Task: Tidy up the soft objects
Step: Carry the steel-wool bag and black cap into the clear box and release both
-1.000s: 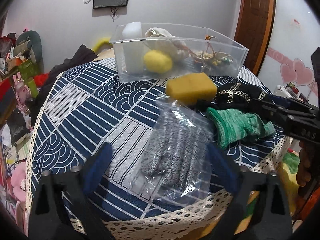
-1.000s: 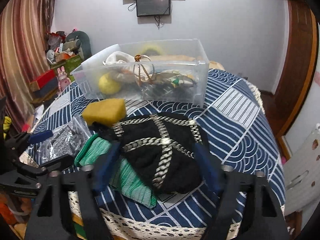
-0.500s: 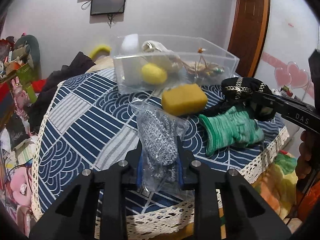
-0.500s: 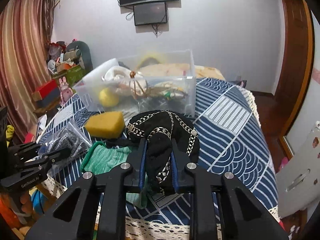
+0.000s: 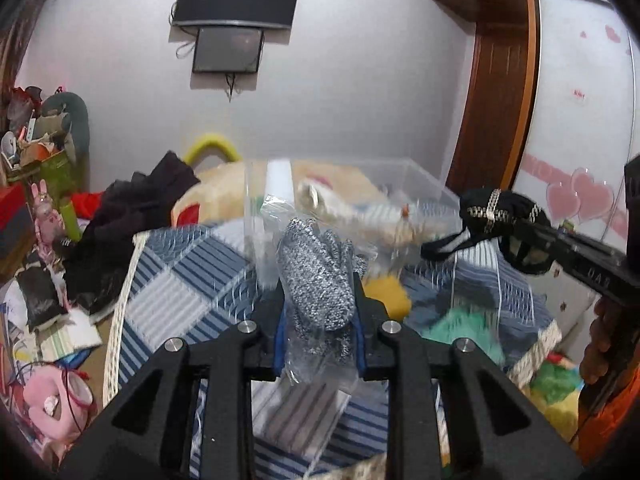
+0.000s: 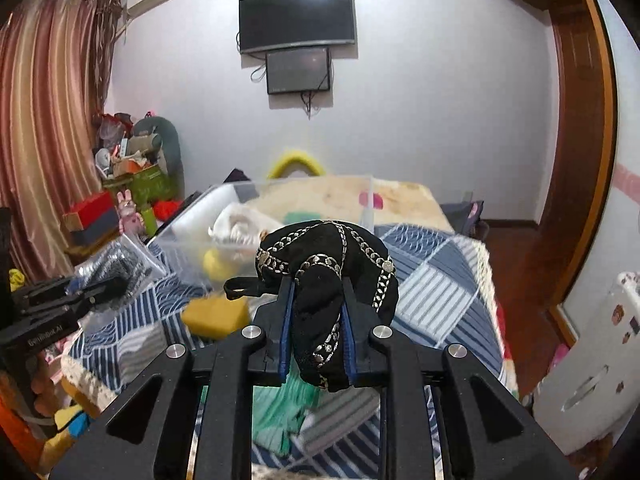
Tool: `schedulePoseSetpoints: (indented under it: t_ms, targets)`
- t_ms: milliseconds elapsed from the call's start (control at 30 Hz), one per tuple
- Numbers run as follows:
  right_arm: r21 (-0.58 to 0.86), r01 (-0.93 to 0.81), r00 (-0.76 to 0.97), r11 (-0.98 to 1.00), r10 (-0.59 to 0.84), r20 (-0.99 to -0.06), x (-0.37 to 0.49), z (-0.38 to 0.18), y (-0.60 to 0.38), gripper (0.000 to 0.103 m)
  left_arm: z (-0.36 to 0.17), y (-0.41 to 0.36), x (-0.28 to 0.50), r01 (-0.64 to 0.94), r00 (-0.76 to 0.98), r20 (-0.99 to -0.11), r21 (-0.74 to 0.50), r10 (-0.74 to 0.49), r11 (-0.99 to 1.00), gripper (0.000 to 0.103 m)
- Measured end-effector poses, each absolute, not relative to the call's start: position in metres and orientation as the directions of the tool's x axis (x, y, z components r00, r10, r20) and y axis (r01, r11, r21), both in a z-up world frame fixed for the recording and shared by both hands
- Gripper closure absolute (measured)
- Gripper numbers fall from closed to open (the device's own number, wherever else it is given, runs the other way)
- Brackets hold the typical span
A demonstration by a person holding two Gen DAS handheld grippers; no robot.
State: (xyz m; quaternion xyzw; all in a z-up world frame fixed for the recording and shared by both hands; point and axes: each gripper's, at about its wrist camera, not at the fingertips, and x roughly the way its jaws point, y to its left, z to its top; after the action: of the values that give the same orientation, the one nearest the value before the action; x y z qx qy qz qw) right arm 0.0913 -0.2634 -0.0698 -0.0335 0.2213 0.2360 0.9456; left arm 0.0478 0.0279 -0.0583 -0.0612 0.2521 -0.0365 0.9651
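Note:
My left gripper (image 5: pixel 319 300) is shut on a clear plastic bag of grey knitted gloves (image 5: pixel 320 276) and holds it lifted above the table. My right gripper (image 6: pixel 318 308) is shut on a black fabric item with gold chain trim (image 6: pixel 328 264), also lifted; it shows at the right of the left wrist view (image 5: pixel 496 212). The clear plastic bin (image 6: pixel 280 200) stands behind both, holding a white cloth (image 6: pixel 240 226) and a yellow ball (image 6: pixel 212 262). A yellow sponge (image 6: pixel 216 316) and a green knit cloth (image 6: pixel 280 408) lie on the table below.
The table has a blue and white patterned cloth (image 6: pixel 432 280) with a lace edge. Clutter and toys fill the floor at left (image 5: pixel 44 280). A TV (image 6: pixel 296 20) hangs on the back wall. A wooden door frame (image 6: pixel 580 160) is at right.
Both grippers closed on their items, then lifted them off the table. The views have tilted upward and moved nearer the bin.

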Motion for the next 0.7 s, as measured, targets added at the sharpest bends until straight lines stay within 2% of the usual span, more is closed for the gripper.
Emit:
schedulePoseSetpoints:
  t_ms: [200,500,700]
  targets:
    - [0.034,-0.459,0.811,0.888,0.435,-0.392,0.106,-0.052,-0.259,0.085,-0.032,0.032,0.073,0.044,0.900,-0.422,-0.162,-0.109,0.986,0.078]
    - [-0.006,-0.470,0.832,0.883,0.441,-0.336,0.118,-0.030,-0.236,0.085,-0.008,0.031,0.116,0.053,0.908,-0.401,-0.182,-0.123,0.982,0.078]
    - [-0.020,-0.482,0.827,0.876,0.448,-0.340,0.128,-0.028,-0.223,0.085,0.001,0.026,0.145,0.051,0.907,-0.406,-0.167,-0.116,0.985,0.078]
